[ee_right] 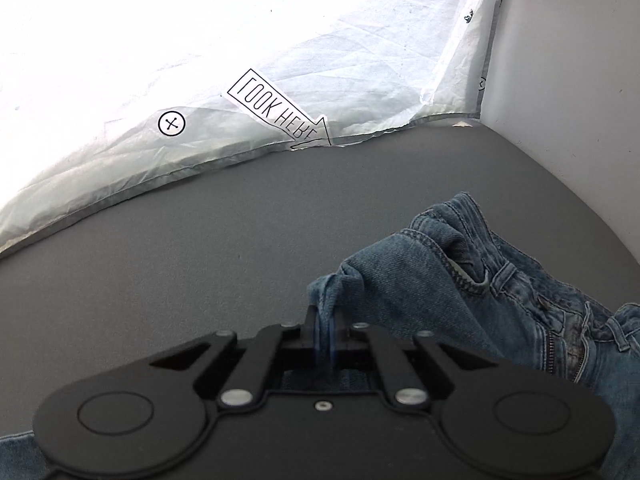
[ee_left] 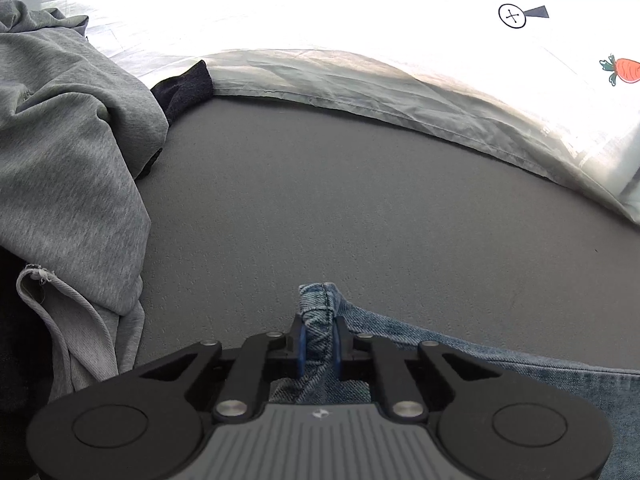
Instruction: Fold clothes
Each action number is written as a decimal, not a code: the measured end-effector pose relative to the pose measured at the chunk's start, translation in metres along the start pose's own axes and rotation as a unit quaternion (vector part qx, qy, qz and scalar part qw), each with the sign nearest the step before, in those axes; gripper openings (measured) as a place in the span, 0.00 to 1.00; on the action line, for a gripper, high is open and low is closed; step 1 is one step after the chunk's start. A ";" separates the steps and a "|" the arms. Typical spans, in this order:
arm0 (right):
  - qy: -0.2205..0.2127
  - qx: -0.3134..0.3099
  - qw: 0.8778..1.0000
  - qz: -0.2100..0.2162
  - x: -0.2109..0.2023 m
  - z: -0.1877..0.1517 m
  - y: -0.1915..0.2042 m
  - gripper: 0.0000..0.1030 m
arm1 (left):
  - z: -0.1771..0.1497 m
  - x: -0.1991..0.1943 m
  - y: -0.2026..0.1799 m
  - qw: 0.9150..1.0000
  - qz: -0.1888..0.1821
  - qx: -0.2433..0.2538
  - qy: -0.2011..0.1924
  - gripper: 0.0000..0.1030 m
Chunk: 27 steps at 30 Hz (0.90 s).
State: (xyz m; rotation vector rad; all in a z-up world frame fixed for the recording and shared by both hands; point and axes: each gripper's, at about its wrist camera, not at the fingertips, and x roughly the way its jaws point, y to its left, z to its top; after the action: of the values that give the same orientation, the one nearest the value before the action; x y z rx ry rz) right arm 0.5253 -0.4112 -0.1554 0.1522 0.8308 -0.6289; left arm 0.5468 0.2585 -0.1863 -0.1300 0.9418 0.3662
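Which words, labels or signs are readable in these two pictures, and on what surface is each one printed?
"LOOK HERE": inside an arrow-shaped outline on the white sheet, right wrist view; it appears upside down.
Circle with a cross: same white sheet; it shows in the left wrist view too, beside a dark wedge.
Carrot drawing: a picture without words, on the sheet.
Small marks near the sheet's edge: too small to read.
Jeans: no readable label.

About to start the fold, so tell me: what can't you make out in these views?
- Jeans: legs cut off by both views' lower edges.
- Grey garment: type unclear, bunched, cut off left.
- Dark cloth: mostly hidden behind it.
- Right gripper: pads motion-blurred.
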 end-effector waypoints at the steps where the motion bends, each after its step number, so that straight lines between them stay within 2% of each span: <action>1: -0.010 -0.001 1.000 0.000 -0.002 0.005 0.000 0.04 | 0.001 -0.003 -0.003 1.000 0.007 0.000 -0.007 0.13; 5: -0.034 0.007 0.999 0.007 -0.001 0.028 0.002 0.04 | 0.015 -0.016 -0.010 0.999 0.025 -0.005 -0.040 0.13; 9: -0.048 0.019 0.998 0.025 0.009 0.046 0.013 0.04 | 0.044 -0.024 -0.015 0.996 0.036 -0.009 -0.078 0.13; 11: -0.054 0.019 0.998 0.032 0.017 0.051 0.024 0.04 | 0.054 -0.019 -0.019 0.996 0.043 -0.007 -0.083 0.13; 13: -0.044 0.015 0.998 0.035 0.031 0.053 0.037 0.04 | 0.062 -0.005 -0.024 0.996 0.054 -0.011 -0.068 0.13; 16: -0.009 0.002 0.999 0.036 0.058 0.054 0.056 0.07 | 0.062 0.024 -0.023 0.997 0.054 -0.044 -0.019 0.16; 19: 0.008 0.003 0.999 0.053 0.068 0.048 0.058 0.25 | 0.055 0.033 -0.014 0.995 0.075 -0.064 -0.001 0.22; 21: -0.004 -0.005 0.999 0.050 0.062 0.045 0.055 0.51 | 0.050 0.029 -0.006 0.994 0.081 -0.079 0.000 0.23; 24: -0.035 -0.025 0.999 0.031 0.043 0.039 0.041 0.63 | 0.043 0.016 0.007 0.992 0.093 -0.088 -0.005 0.23; 27: -0.053 -0.034 0.998 0.011 0.021 0.030 0.019 0.68 | 0.029 -0.006 0.019 0.991 0.092 -0.094 -0.011 0.24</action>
State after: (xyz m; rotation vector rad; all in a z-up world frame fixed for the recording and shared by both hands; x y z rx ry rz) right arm 0.5661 -0.4163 -0.1532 0.0655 0.7469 -0.5827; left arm 0.5587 0.2828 -0.1633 -0.2121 0.8990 0.6254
